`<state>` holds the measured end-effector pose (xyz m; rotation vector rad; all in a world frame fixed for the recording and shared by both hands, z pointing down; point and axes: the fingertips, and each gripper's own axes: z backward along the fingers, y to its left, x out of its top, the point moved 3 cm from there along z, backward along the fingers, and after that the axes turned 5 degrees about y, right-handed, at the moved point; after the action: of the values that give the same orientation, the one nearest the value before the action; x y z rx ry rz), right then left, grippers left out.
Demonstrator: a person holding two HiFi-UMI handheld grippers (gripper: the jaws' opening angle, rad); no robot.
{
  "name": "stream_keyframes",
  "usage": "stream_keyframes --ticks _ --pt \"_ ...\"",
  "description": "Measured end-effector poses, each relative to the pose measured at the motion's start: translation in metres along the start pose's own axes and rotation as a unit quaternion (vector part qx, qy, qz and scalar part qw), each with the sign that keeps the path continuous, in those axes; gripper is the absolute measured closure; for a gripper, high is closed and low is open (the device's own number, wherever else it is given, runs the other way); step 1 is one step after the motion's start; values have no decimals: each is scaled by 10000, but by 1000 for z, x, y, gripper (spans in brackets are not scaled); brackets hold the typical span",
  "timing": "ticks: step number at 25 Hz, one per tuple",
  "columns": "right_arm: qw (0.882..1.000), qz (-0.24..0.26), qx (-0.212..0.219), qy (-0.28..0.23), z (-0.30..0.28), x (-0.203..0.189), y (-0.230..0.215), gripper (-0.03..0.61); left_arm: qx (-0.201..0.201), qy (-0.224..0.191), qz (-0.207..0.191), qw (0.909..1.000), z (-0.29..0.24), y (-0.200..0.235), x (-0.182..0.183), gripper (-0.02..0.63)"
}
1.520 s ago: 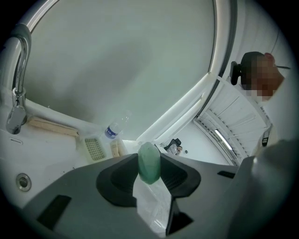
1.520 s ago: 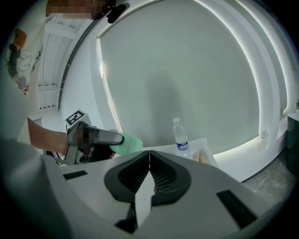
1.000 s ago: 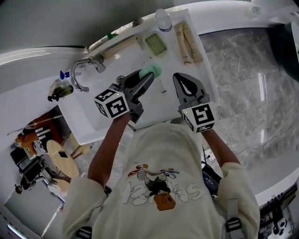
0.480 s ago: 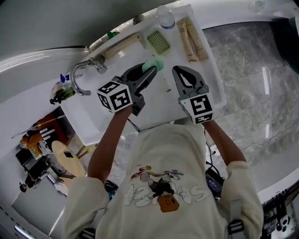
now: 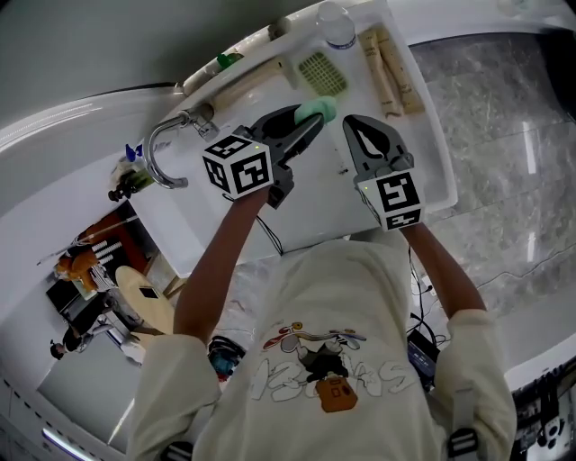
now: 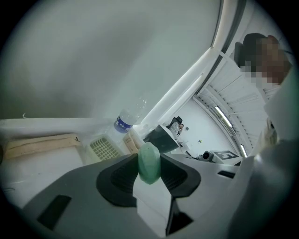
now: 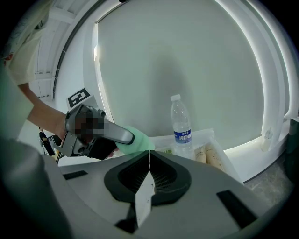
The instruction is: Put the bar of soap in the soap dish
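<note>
Far left there's the faucet (image 5: 166,149) curving over the basin. Next along, the left gripper (image 5: 310,119) has its jaws clamped on the green bar of soap (image 5: 319,110), pinched by its flat sides with the end poking out past the tips. It's held over the white counter (image 5: 315,194), just short of the slotted soap dish (image 5: 322,74) and not touching it. A water bottle (image 5: 337,22) stands right behind the dish. The right gripper (image 5: 354,126) sits alongside, jaws pressed fully together with nothing in them. Two beige tubes (image 5: 391,58) lie further right.
</note>
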<state>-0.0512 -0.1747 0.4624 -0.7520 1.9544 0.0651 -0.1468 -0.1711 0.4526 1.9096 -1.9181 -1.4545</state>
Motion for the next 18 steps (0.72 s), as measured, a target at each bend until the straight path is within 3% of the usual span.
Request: stream_keyframes --ticks 14,18 --pt "9989 -409 -199 99 -22 -15 -9 572 134 813 -34 9966 -29 39 6 468" --pt "9983 -527 -223 107 -29 -18 -13 572 116 1209 -118 9925 -42 46 4 468"
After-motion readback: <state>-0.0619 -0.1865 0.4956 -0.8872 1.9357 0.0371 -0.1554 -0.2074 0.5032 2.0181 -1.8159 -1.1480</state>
